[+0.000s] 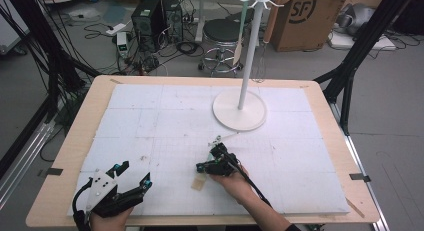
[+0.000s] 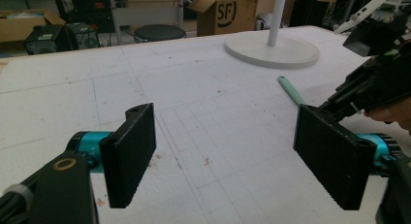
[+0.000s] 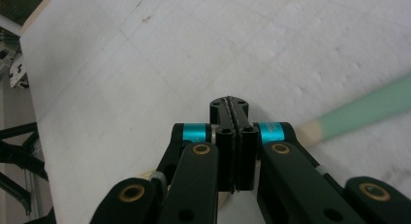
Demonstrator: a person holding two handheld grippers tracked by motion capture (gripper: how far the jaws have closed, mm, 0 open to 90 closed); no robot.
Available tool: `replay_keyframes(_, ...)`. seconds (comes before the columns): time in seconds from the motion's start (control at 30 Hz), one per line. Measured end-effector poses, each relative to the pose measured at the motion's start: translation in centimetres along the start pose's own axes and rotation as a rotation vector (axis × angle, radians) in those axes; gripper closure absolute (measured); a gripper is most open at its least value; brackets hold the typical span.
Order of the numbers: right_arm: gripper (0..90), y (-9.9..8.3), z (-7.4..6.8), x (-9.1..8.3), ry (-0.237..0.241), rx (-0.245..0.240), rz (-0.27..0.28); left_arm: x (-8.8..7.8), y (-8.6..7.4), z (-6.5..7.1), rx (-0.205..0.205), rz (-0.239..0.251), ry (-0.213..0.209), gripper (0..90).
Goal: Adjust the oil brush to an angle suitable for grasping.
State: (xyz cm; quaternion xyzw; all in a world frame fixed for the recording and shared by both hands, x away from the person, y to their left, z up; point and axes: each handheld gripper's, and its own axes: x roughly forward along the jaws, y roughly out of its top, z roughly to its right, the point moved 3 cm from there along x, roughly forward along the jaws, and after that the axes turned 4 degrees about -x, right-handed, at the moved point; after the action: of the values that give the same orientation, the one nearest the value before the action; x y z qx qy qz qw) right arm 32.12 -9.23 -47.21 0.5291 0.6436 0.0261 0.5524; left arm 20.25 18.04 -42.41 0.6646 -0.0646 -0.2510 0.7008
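Note:
A utensil point(image 1: 200, 181) with a pale green handle point(image 3: 361, 110) and a cream wooden end lies on the white foam board, its handle tip point(image 2: 290, 89) pointing toward the stand. My right gripper point(image 1: 202, 167) hovers over its middle, held by a hand. In the right gripper view the black jaws point(image 3: 229, 104) are pressed flat together with nothing seen between them, and the handle passes beside and under them. At the board's near left corner my left gripper point(image 1: 135, 173) stands wide open, nothing between its pads point(image 2: 131, 153).
A white hook stand point(image 1: 239, 111) rises from a round base at the back centre, with utensils point(image 1: 239, 38) hanging from its top. The wooden table rim point(image 1: 65, 156) borders the board. Stools, boxes and cables sit on the floor beyond.

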Motion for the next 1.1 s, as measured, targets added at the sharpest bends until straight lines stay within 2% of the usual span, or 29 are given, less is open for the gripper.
replay_keyframes(0.3,90.0,-2.1,1.0,-2.1,0.012,0.029,0.036,0.1,-0.1,0.2,0.005,-0.009,0.001,23.9)
replay_keyframes(0.5,90.0,-3.1,1.7,-3.5,-0.001,0.047,0.032,0.1,-0.1,0.2,0.006,-0.006,0.001,23.9)
replay_keyframes(0.67,90.0,-4.1,2.3,-4.6,-0.005,0.076,0.044,0.1,-0.1,0.2,0.008,-0.007,0.002,23.9)
replay_keyframes(1.1,90.0,-5.7,3.9,-6.9,-0.018,0.111,0.069,0.2,-0.1,0.2,0.008,-0.011,0.003,23.9)
